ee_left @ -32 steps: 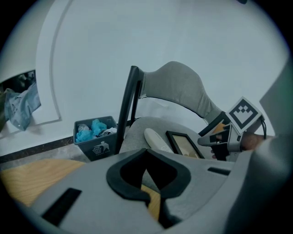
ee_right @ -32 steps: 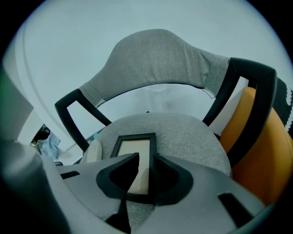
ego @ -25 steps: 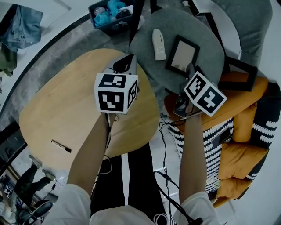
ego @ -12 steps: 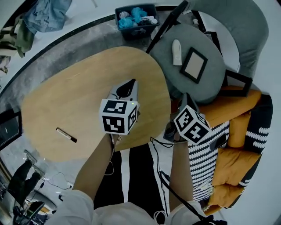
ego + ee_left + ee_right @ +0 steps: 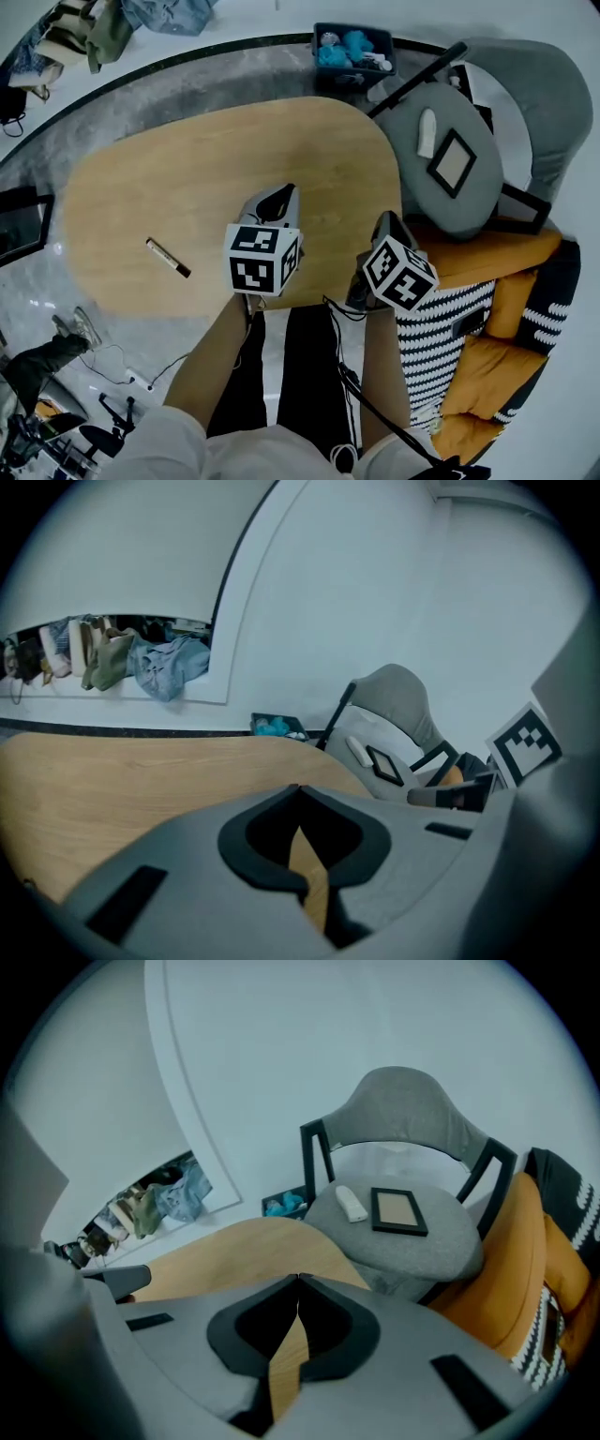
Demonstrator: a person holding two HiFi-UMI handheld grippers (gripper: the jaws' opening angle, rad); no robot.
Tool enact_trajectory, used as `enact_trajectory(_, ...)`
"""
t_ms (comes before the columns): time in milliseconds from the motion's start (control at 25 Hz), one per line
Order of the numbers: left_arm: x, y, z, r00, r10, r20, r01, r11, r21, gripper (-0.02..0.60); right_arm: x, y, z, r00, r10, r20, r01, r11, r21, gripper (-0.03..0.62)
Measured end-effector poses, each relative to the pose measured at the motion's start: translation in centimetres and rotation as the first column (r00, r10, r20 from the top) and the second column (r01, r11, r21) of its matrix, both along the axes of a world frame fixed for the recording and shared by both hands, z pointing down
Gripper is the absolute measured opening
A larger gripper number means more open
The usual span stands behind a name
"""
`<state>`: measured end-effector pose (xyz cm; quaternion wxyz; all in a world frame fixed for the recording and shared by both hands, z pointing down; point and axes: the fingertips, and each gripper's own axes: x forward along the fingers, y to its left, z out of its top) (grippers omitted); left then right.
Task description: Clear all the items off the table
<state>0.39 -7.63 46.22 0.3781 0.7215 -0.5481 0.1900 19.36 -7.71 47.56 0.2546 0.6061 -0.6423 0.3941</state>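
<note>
A dark marker pen [image 5: 167, 258] lies alone on the oval wooden table [image 5: 206, 159], near its left front edge. My left gripper [image 5: 285, 192] hovers over the table's near right part, shut with nothing in it; its jaw tips meet in the left gripper view [image 5: 298, 789]. My right gripper [image 5: 383, 218] hangs just off the table's right edge, also shut and empty [image 5: 298, 1281]. On the grey chair seat [image 5: 431, 202] lie a white remote [image 5: 427, 133] and a black picture frame [image 5: 452, 162], both also seen in the right gripper view: remote [image 5: 352, 1203], frame [image 5: 398, 1210].
A dark basket [image 5: 353, 52] with blue things stands on the floor beyond the table. An orange cushion [image 5: 487, 258] and a black-and-white striped fabric [image 5: 441, 323] lie at the right. Clothes [image 5: 141, 658] hang along the far wall. Cables trail near the person's legs.
Both grippers have drawn back from the grey chair toward the table's near right edge. The view has swung left, so the pen and table now sit more centrally.
</note>
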Motion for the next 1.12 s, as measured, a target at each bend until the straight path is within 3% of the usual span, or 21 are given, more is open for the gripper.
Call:
enact_trajectory(280, -7.0, 5.1, 1.5, 0.989, -0.146, 0.004, 0.146, 0.988, -0.046, 0.008, -9.2, 2.3, 0.6, 0.982, -0.189, 0.006, 0.189, 0.982, -0.026, 0.025)
enact_trajectory(600, -15.4, 11.4, 2.4, 0.938, -0.346, -0.008, 0.344, 0.935, -0.083, 0.008, -19.1, 5.6, 1.1, 0.922, -0.388, 0.01, 0.388, 0.921, -0.048, 0.025)
enact_trajectory(840, -19.6, 14.4, 2.8, 0.904, -0.426, -0.018, 0.423, 0.901, -0.096, 0.008, -24.4, 7.9, 1.4, 0.876, -0.481, 0.008, 0.481, 0.874, -0.064, 0.025)
enact_trajectory(1120, -21.8, 16.2, 3.1, 0.886, -0.464, -0.022, 0.46, 0.883, -0.099, 0.008, -27.4, 9.3, 1.9, 0.845, -0.534, 0.007, 0.533, 0.842, -0.078, 0.025)
